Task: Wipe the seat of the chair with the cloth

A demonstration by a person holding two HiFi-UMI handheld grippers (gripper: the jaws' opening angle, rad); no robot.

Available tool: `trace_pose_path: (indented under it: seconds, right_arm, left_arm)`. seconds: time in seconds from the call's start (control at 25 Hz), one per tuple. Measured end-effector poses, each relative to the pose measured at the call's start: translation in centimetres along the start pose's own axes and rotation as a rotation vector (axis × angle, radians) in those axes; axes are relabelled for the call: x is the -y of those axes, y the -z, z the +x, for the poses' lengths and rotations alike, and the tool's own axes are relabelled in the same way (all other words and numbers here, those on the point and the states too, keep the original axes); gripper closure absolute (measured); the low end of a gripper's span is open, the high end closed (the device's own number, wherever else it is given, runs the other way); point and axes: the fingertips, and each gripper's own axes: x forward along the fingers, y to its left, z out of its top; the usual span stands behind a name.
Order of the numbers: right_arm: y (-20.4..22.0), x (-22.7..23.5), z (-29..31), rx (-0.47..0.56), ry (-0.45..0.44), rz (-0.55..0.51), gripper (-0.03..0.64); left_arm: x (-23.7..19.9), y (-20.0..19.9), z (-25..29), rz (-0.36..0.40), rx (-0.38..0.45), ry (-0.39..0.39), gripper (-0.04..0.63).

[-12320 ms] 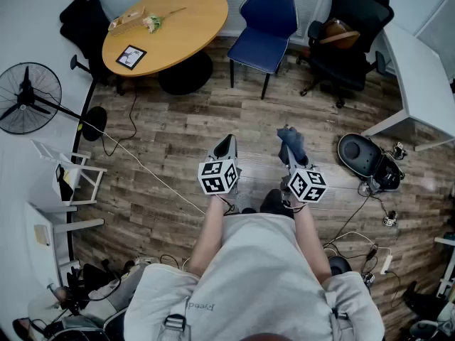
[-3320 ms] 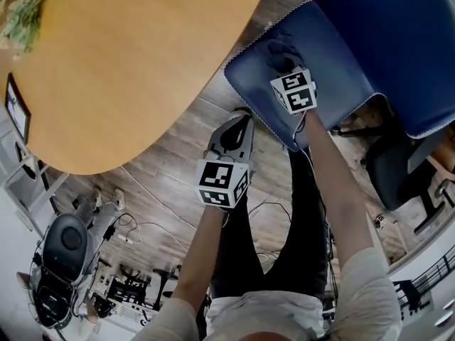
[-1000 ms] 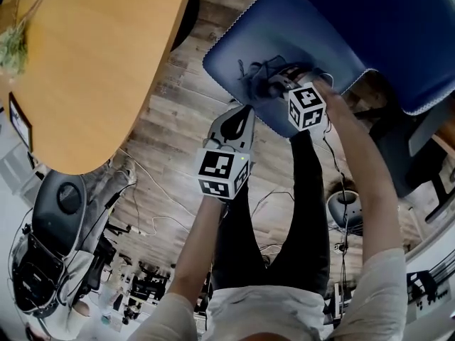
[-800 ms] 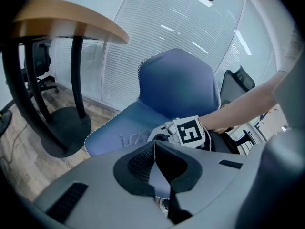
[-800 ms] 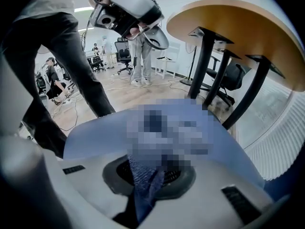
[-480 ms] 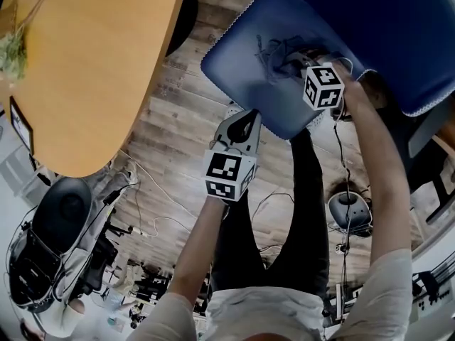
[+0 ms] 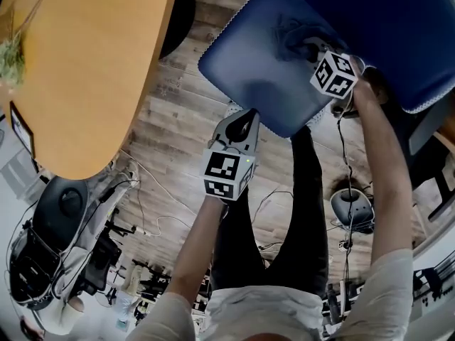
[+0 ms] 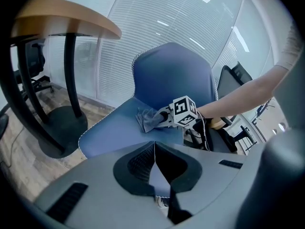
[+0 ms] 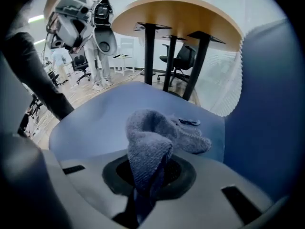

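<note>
Chair [image 7: 249, 77], blue, stands just beside the wooden table [image 7: 85, 69]. Right gripper [image 7: 307, 48] is over the back of the seat, near the backrest, jaws clamped on the grey cloth [image 9: 157, 135], whose loose end lies bunched on the seat. Left gripper [image 7: 246, 116] hangs just off the seat's front edge, over the floor, jaws pressed together with nothing between

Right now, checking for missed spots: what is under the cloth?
The blue chair seat, bare around the cloth held by the right gripper. The patch directly beneath is covered, unseen.
</note>
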Motion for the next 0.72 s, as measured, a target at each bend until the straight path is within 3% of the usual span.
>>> trace_pose_path:
  seconds: [0.24, 0.44, 0.72]
  right_arm:
    - [0.7, 0.7, -0.3, 0.014, 0.12, 0.05, 0.566]
    - [2.0, 1.3, -0.9, 0.004, 0.247, 0.154, 0.566]
    - [3.9, 1.9, -2.1, -0.011, 0.337, 0.255, 0.565]
  left_arm:
    - [0.2, 0.3, 0.6, 0.034, -0.03, 0.015, 0.568]
    - [0.1, 0.4, 0.3, 0.063, -0.049, 0.019, 0.568]
    - [0.4, 0.0, 0.5, 0.087, -0.063, 0.03, 0.568]
